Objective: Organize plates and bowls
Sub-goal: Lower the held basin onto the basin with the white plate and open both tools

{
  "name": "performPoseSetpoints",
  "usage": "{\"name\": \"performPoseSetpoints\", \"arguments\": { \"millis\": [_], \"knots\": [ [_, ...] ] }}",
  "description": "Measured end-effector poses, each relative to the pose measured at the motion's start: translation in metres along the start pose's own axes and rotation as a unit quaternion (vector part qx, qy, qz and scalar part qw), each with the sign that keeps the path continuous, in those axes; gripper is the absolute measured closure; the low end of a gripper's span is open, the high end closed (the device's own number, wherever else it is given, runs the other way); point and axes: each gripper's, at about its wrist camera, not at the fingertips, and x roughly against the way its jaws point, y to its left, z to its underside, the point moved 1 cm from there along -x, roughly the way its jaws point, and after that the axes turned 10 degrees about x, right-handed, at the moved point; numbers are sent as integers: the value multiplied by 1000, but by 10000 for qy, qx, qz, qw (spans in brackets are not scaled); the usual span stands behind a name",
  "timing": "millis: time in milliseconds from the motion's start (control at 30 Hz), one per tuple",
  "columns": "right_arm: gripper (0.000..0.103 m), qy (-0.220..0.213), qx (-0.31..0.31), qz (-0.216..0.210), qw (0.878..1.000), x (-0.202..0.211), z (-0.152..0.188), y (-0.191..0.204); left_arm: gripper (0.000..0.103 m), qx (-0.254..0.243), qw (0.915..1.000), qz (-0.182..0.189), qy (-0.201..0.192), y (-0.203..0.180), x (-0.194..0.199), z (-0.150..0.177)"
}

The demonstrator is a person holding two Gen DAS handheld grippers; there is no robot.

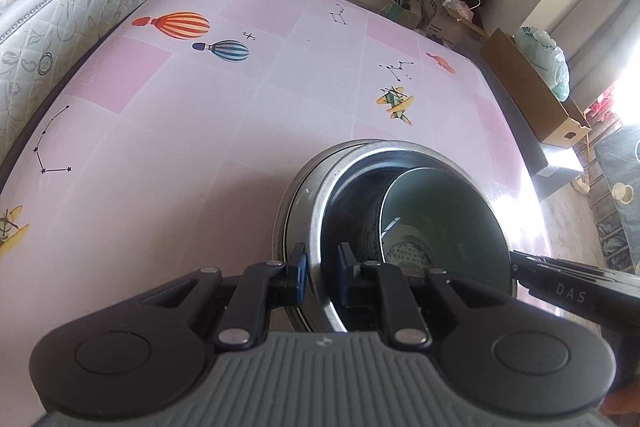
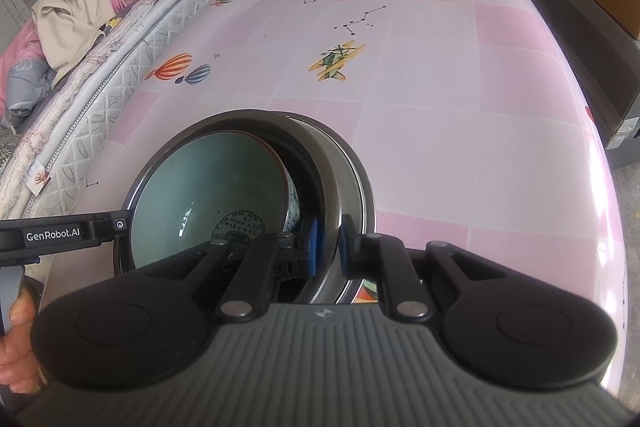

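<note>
Mattress edge (image 1: pixel 80 7) runs down the upper left of the left wrist view, and the pink tablecloth with balloons and planes (image 1: pixel 240 115) fills the middle. At lower centre the left gripper (image 1: pixel 322 277) has its blue pads clamped tight on the rim of the steel bowl (image 1: pixel 316 227), one pad outside and one inside. Nested in it, right of centre, sits the pale green ceramic bowl (image 1: pixel 452 215), tilted against the steel wall. Over at the right edge, the right gripper (image 1: pixel 520 263) comes in and bites the opposite rim. In the right wrist view, the person's hand (image 2: pixel 16 343) shows at lower left; the green bowl fills the centre-left, and the right gripper is pinched shut on the steel rim at centre.
</note>
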Motion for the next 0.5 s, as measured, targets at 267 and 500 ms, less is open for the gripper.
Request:
{"name": "performPoseSetpoints", "arguments": {
  "millis": [267, 500],
  "knots": [
    [91, -50, 25, 69, 10000, 1, 1, 1, 79, -129, 9995, 52, -272, -5, 14, 0],
    [70, -442, 241, 388, 9980, 21, 8, 6, 41, -106, 9983, 249, -523, 1, 38, 2]
  ]
}}
